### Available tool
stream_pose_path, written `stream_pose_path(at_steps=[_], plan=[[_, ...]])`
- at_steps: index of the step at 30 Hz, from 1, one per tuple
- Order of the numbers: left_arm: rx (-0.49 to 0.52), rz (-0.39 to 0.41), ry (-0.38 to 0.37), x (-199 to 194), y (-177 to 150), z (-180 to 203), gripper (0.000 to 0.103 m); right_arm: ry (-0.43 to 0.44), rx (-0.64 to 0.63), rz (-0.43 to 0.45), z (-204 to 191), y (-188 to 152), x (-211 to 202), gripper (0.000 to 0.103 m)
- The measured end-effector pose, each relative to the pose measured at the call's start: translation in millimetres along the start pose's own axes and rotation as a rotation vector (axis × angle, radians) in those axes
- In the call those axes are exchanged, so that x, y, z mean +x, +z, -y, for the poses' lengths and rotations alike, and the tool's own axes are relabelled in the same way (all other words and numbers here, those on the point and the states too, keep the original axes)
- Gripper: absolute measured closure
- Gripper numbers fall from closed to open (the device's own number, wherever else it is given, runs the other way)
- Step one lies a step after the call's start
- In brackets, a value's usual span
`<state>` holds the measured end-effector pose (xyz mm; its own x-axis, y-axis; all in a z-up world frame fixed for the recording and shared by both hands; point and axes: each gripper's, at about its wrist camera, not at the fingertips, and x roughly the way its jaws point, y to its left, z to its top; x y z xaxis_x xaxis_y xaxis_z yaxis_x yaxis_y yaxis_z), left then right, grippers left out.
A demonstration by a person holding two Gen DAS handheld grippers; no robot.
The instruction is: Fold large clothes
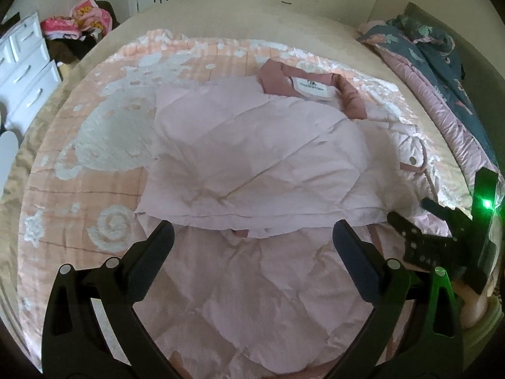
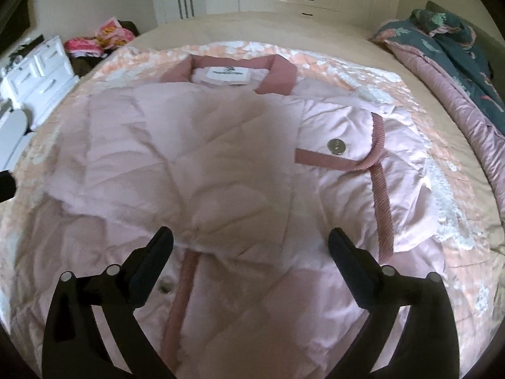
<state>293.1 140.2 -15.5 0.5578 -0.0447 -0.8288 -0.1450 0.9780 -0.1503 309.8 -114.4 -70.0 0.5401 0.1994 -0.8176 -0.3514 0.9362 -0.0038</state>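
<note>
The pale pink quilted coat with its dusty-rose collar [image 2: 240, 164] lies spread on the peach-and-white patterned bedspread [image 1: 104, 145], its long axis running straight ahead of both sets of jaws, collar at the far end and hem nearest. The left gripper [image 1: 252, 237] and right gripper [image 2: 251, 246] both hang with jaws wide apart, nothing between them. A folded edge crosses just beyond the left jaws; the rose-trimmed pocket flap [image 2: 344, 148] lies ahead-right of the right jaws.
</note>
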Motion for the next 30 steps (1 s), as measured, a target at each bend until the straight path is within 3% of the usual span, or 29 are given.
stream_pose_path(at_steps=[10, 18, 30], plan=[[0.005, 0.031, -0.024, -21, -6, 10, 0.009, 0.110, 0.055, 0.041, -1, -4, -44, 0.004], [-0.001, 0.051, -0.035, -37, -16, 12, 0.009, 0.101, 0.076, 0.109, 0, -8, -80, 0.004], [0.001, 0.082, -0.057, -61, -27, 20, 0.009, 0.161, 0.099, 0.172, 3, -11, -122, 0.004]])
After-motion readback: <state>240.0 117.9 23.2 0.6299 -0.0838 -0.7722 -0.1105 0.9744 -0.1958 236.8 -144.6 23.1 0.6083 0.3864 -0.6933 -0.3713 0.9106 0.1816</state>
